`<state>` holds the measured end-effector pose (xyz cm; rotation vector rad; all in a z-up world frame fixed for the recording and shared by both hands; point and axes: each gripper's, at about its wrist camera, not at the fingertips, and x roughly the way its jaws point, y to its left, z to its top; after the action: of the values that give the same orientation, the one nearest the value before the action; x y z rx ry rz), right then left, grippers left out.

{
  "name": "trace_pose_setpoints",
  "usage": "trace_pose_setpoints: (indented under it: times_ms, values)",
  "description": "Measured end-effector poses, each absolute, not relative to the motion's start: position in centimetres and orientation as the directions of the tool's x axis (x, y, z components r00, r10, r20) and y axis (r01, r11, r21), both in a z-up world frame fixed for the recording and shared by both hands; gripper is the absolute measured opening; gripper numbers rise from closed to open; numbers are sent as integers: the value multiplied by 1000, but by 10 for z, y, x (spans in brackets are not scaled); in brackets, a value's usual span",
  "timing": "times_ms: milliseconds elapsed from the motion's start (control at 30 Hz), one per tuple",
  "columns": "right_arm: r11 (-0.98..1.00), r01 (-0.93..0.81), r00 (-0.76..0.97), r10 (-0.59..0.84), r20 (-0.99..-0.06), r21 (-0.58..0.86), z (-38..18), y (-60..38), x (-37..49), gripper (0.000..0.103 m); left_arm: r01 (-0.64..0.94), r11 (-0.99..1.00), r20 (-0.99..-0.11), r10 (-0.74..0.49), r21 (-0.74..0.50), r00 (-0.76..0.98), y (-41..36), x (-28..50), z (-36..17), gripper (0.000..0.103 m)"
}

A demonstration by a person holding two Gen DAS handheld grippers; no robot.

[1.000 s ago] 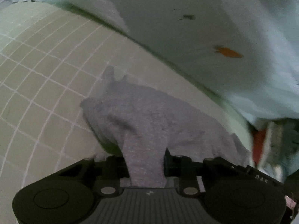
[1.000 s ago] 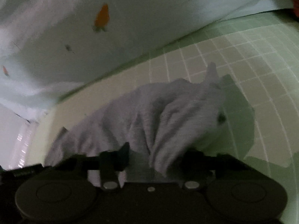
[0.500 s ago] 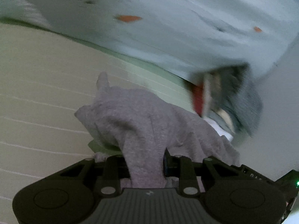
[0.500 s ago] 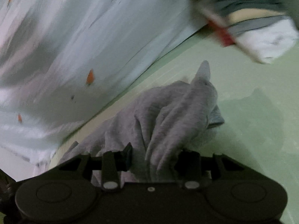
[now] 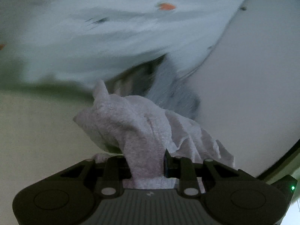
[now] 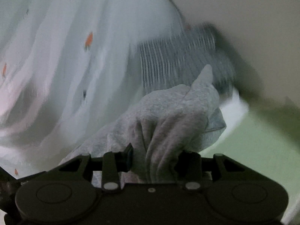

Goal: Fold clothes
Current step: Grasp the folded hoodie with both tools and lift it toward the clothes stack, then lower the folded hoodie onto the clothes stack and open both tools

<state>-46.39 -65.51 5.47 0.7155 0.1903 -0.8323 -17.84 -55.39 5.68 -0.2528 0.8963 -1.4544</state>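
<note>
Grey knit cloth [image 5: 142, 131] is pinched in both your left gripper [image 5: 146, 166] and right gripper [image 6: 155, 166], jaws nearly closed on bunched folds, likely so it hangs between them clear of the green mat [image 6: 262, 146].

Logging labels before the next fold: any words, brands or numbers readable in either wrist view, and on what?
None can be read.
Left gripper housing: a small pale mark, too small to read.
Right gripper housing, left edge: faint lettering, too dark and blurred.
Grey garment: no label showing.
</note>
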Motion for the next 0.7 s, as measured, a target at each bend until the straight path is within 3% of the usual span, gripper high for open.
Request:
trace_pose_setpoints:
  times_ms: [233, 300, 333, 400, 467, 500, 567, 633, 700]
  values:
    - [553, 702, 693, -676, -251, 448, 134, -776, -488, 40, 825, 60, -229, -970, -562, -85, -677, -199, 130, 28]
    - [575, 707, 690, -690, -220, 412, 150, -809, -483, 41, 856, 92, -229, -973, -510, -32, -717, -196, 140, 34]
    - [584, 714, 685, -697, -212, 386, 154, -826, -478, 43, 871, 137, -250, -968, -472, 17, -737, -193, 140, 39]
    - [575, 750, 653, -723, -226, 327, 152, -864, -460, 57, 880, 256, -332, -935, -400, 121, -777, -185, 127, 53]
    - [493, 836, 546, -791, -274, 242, 135, -902, -437, 95, 859, 390, -467, -859, -333, 209, -818, -171, 100, 54]
    - [421, 889, 457, -838, -297, 182, 124, -916, -427, 97, 840, 446, -528, -815, -308, 239, -833, -164, 87, 54]
    - [327, 943, 332, -895, -297, 69, 108, -929, -412, 94, 797, 499, -566, -786, -341, 249, -840, -150, 68, 55]
    - [354, 934, 354, -906, -230, 45, 100, -923, -409, 95, 774, 504, -552, -797, -383, 246, -838, -141, 57, 71]
    - [416, 908, 417, -892, -177, 42, 94, -916, -403, 99, 776, 512, -543, -796, -367, 269, -838, -139, 50, 78]
